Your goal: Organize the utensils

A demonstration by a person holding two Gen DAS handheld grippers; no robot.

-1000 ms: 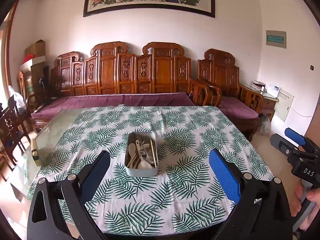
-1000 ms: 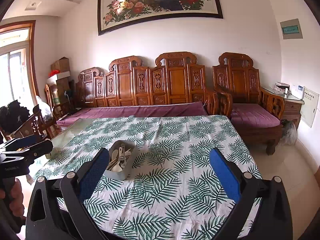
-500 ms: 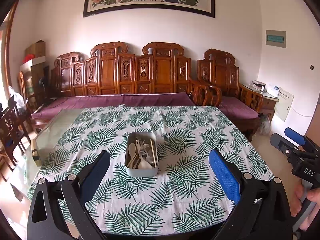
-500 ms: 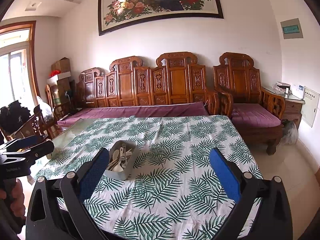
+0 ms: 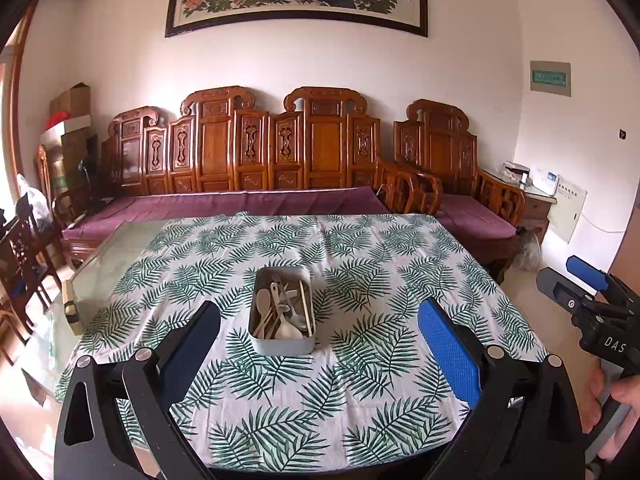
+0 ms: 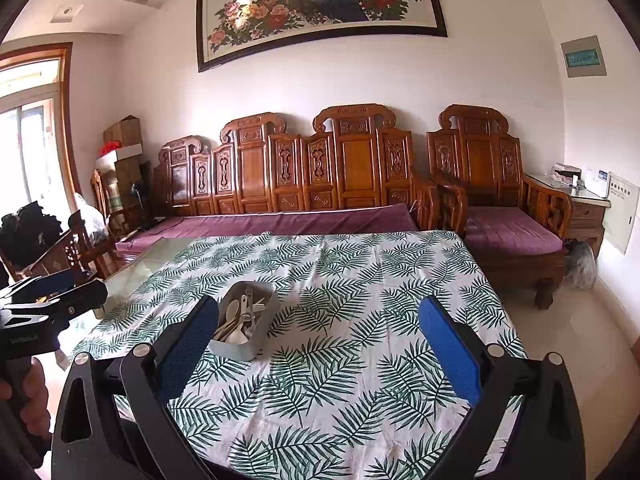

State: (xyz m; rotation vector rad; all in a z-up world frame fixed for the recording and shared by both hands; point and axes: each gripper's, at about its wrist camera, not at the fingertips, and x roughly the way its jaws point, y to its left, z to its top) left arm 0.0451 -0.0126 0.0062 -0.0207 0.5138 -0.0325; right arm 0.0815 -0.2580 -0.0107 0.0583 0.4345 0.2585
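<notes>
The grey metal tin (image 5: pixel 281 343) sat mid-tabletop (image 5: pixel 360 400) on the palm-leaf cloth, holding pale spoons (image 5: pixel 263 301) and chopsticks (image 5: pixel 305 307) (all jumbled together). The left gripper (image 5: pixel 318 354) hung just short of the tin, jaws spread wide, nothing between them. The right gripper (image 6: pixel 320 354) hovered to the tin's right, jaws equally wide apart and empty. Beyond the tin stood the carved wooden sofa (image 5: pixel 256 152).

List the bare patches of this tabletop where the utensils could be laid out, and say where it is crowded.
Bare cloth lies all round the grey tin: right of it toward the table edge, behind it toward the sofa, and in front, between both open grippers, left gripper and right gripper. Only the tin is crowded, with utensils piled together.
</notes>
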